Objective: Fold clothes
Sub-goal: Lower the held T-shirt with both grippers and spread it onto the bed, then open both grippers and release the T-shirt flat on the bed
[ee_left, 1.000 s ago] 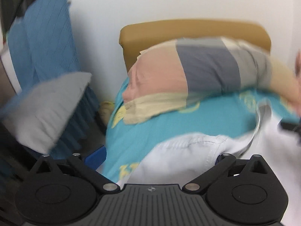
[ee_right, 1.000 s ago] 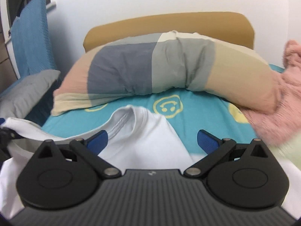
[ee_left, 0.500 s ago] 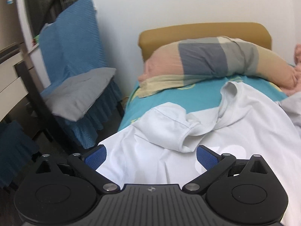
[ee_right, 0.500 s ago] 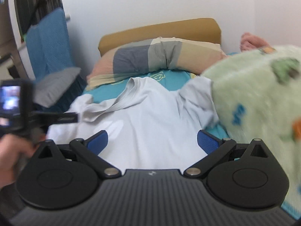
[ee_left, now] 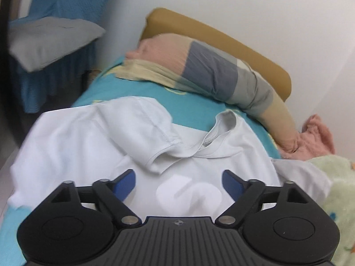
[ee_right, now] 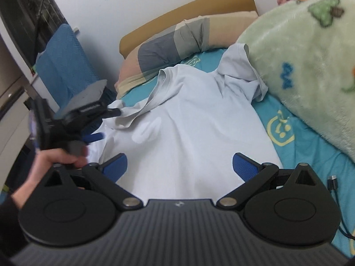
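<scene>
A white T-shirt [ee_left: 93,146] lies spread on the teal bed sheet [ee_left: 195,113], its left sleeve folded in over the chest and the collar [ee_left: 221,130] rumpled. It also shows in the right wrist view [ee_right: 195,122], with its right sleeve [ee_right: 239,71] bunched against a green blanket. My left gripper [ee_left: 178,180] is open and empty above the shirt's chest; it is also seen, held in a hand, in the right wrist view [ee_right: 97,137]. My right gripper [ee_right: 179,167] is open and empty above the shirt's lower part.
A patchwork pillow [ee_left: 210,73] lies against the tan headboard [ee_left: 244,51]. A green fleece blanket [ee_right: 310,62] is heaped on the bed's right side, a pink cloth [ee_left: 317,137] beside it. A chair with a blue cover and a grey pillow [ee_left: 48,40] stands left. A cable [ee_right: 335,186] lies on the sheet.
Both grippers have pulled back and tilted; the shirt now lies flatter on the bed. The left gripper has swung right, over the shirt's chest. Both stay open.
</scene>
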Demonstrator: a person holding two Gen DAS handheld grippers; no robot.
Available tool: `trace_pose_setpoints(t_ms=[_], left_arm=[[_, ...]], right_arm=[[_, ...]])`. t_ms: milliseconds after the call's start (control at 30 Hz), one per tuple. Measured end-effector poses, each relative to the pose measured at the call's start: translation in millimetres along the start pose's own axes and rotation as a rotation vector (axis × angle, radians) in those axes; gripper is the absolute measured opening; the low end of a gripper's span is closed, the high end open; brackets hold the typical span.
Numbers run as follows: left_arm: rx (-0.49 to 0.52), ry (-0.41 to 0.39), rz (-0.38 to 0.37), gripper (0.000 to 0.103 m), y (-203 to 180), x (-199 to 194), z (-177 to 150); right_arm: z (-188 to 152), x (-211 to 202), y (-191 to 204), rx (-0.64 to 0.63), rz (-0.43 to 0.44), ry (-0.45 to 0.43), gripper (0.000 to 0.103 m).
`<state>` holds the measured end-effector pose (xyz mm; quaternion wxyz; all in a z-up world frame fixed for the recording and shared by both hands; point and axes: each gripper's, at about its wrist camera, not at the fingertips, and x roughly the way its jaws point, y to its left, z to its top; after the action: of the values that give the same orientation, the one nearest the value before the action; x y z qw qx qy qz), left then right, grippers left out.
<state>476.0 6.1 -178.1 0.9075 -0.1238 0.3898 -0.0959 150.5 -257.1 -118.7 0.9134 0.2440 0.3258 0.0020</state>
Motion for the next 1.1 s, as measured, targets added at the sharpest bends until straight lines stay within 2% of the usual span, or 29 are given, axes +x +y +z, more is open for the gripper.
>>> trace_pose_setpoints(t_ms=[67,100,167,267,367,467,500,567,600,733,867,967,1100], left_arm=[[-0.005,0.021,-0.015,0.08,-1.3,23.2,7.6],[-0.007,0.032,-0.022,0.074,-1.9,34.7,11.3],[-0.012,0.053,-0.037,0.073,-3.1,57.9,18.9],[-0.011,0.0,0.004,0.071,-1.9,76.1,32.2],[-0.009,-0.059,0.05,0.068,-0.5,93.1,45.6],[-0.006,-0.118,0.095,0.068,1.0,110.0,59.1],[-0.006,-0.138,0.11,0.069,1.5,115.7,63.6],[-0.004,-0.177,0.14,0.081,2.4,127.0,72.6],[-0.021,-0.183,0.109,0.09,2.9,127.3,75.3],[-0.001,-0.183,0.078,0.092,-9.0,105.9,78.7],[0.048,-0.162,0.078,0.093,-24.3,48.5,65.4],[0.067,-0.088,0.087,0.093,-24.2,-9.1,36.7],[0.121,0.071,0.139,0.09,-19.5,-94.1,-27.4]], right_arm=[[0.0,5.7,-8.5,0.028,0.004,0.017,0.103],[-0.9,8.2,-15.4,0.058,0.026,0.008,0.103],[-4.0,18.2,-30.9,0.145,0.067,0.003,0.103],[-7.9,42.1,-47.1,0.259,0.104,0.042,0.103],[-7.4,58.7,-47.0,0.239,0.058,0.036,0.103],[-6.1,68.6,-44.3,0.193,0.046,0.017,0.103],[-6.2,70.9,-43.9,0.184,0.048,0.015,0.103],[-5.3,73.2,-42.2,0.155,0.045,0.01,0.103],[-4.6,73.7,-40.8,0.138,0.04,0.005,0.103],[-1.4,73.3,-39.9,0.101,0.034,-0.022,0.103],[1.8,68.7,-33.0,0.058,0.024,-0.06,0.103],[1.6,61.4,-23.9,0.023,0.019,-0.084,0.103],[-3.9,48.6,-10.5,-0.037,0.025,-0.102,0.103]])
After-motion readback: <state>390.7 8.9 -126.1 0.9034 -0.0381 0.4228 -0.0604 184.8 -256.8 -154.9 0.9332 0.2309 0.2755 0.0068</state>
